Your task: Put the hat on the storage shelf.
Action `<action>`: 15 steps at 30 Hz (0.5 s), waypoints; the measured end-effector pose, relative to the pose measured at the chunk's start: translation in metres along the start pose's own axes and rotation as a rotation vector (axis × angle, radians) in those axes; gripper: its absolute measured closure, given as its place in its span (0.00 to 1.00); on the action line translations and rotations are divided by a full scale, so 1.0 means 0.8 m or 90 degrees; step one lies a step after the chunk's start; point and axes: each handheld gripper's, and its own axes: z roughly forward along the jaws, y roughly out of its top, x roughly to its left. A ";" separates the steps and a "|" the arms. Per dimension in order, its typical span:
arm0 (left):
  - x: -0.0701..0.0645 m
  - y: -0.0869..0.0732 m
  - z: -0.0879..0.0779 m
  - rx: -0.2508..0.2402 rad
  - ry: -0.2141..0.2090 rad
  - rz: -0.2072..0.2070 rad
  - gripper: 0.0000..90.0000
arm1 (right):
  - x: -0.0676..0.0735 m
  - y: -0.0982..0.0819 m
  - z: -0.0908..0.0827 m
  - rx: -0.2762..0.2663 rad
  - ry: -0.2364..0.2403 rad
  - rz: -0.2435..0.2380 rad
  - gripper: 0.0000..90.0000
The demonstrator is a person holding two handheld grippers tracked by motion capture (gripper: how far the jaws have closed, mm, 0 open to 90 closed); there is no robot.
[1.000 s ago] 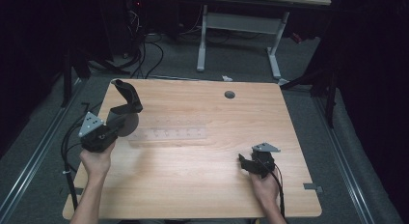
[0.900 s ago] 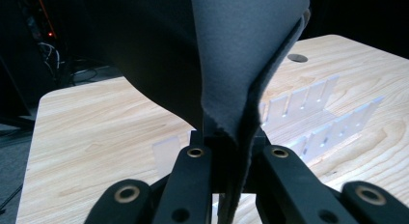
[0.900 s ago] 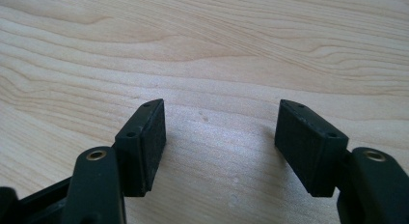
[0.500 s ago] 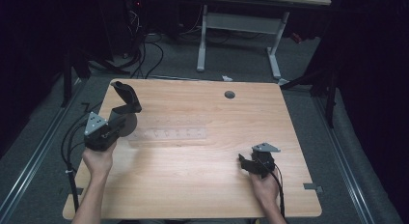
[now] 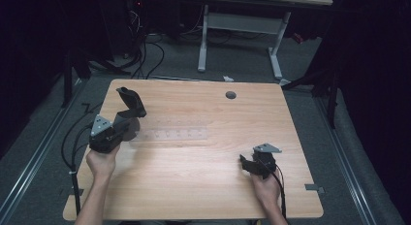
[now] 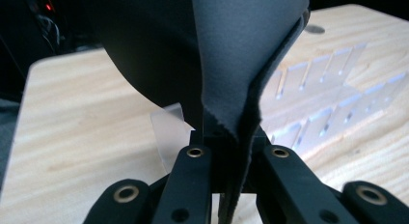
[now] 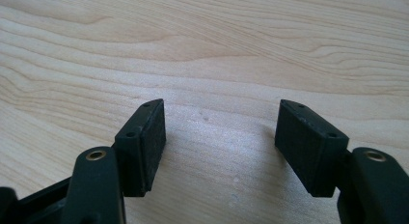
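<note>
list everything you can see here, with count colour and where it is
dark cloth: one, dark grey, pinched in the left gripper above the table's left side
clear rack: one, see-through, flat on the table at centre-left
table: one, light wood, round hole near its far edge
second table: one, white legs, behind
cables: several, black, floor at far left
left gripper: one, black, jaws shut on the cloth
right gripper: one, black, jaws open, low over the table's right front

You work at light wooden table [image 5: 194, 176]; clear plastic rack [image 5: 172, 135] lies flat on it left of centre; round dark hole [image 5: 230, 95] near far edge.
</note>
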 end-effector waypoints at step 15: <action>0.022 -0.007 -0.020 0.019 0.043 -0.064 0.59 | 0.000 0.000 0.000 0.000 0.000 -0.001 0.39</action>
